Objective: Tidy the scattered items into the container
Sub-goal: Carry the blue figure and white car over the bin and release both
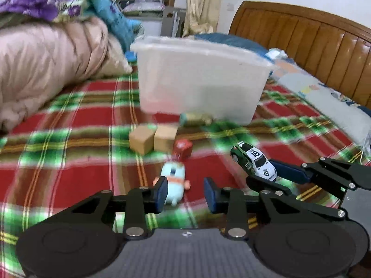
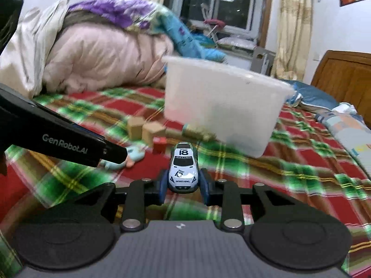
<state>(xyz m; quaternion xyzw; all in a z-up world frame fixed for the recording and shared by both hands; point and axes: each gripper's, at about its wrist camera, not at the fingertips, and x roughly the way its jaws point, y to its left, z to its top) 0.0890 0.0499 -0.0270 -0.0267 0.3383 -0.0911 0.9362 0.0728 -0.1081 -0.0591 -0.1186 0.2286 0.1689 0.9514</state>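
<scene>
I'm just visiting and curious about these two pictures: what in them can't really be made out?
- Inside of the white container: both views look at its frosted wall from the side, so any contents stay hidden.
- Greenish item at the container's base: motion blur in both views, unidentifiable.
- Light blue toy: left view, partly behind the left gripper fingers; right view, mostly hidden by that gripper's body.
- Toy car rear: behind the right gripper.

Container [image 1: 199, 78] contents hidden by frosted wall, roll [image 1: 196, 118] beneath blurred — unidentifiable
</scene>
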